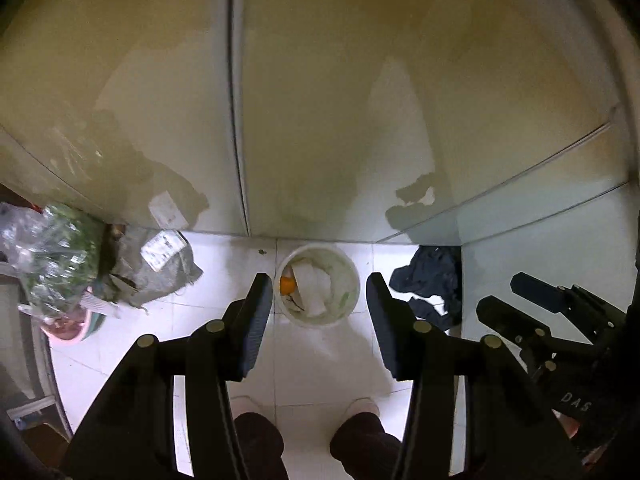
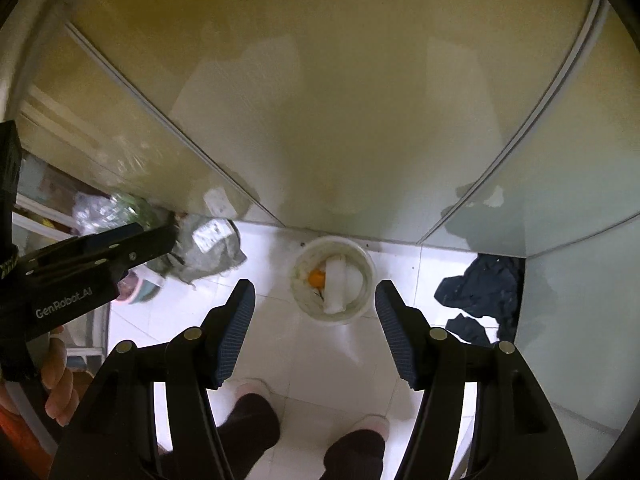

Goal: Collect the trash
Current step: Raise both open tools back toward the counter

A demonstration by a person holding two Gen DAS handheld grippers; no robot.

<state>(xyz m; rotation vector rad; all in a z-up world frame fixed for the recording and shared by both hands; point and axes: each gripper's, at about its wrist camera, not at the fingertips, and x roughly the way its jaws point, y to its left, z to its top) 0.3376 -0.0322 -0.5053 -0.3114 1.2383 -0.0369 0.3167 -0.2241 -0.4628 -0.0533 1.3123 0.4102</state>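
Plastic bag: clear, crinkled bag of greens [image 1: 52, 264] lies at nine o'clock against the cabinet base; thin film could tear or spill if pinched by one corner.
Grey sack: grey woven sack [image 1: 160, 276] with a white label sits just beside the greens; the label's print is too blurred to read.
Pink bowl: pink bowl [image 1: 70, 326] at eight o'clock is half covered by the bag, contents unclear.
Left hand-held gripper: left hand-held gripper [image 1: 320, 308] has its jaws apart with nothing between them, only floor and the bin showing in the gap.
Trash bin: white bin [image 1: 348, 280] stands on the tiled floor at twelve o'clock, against the cabinet doors; it holds white paper [image 1: 314, 288] and an orange scrap [image 1: 287, 285]. It looks light, so, as a judgement, a careless grip on its rim could tip it and scatter the load.
Right hand-held gripper: right hand-held gripper [image 2: 315, 304] also stands open and empty, above the same bin.
Dark cloth: crumpled dark cloth [image 2: 480, 296] lies at three o'clock in the corner; whether it is trash or laundry cannot be told, so grabbing it could be a mistake.
Feet: slippers [image 2: 250, 386] at six o'clock are partly hidden by the linkages.
Reflections: glossy doors mirror the clutter, which could mislead aim.
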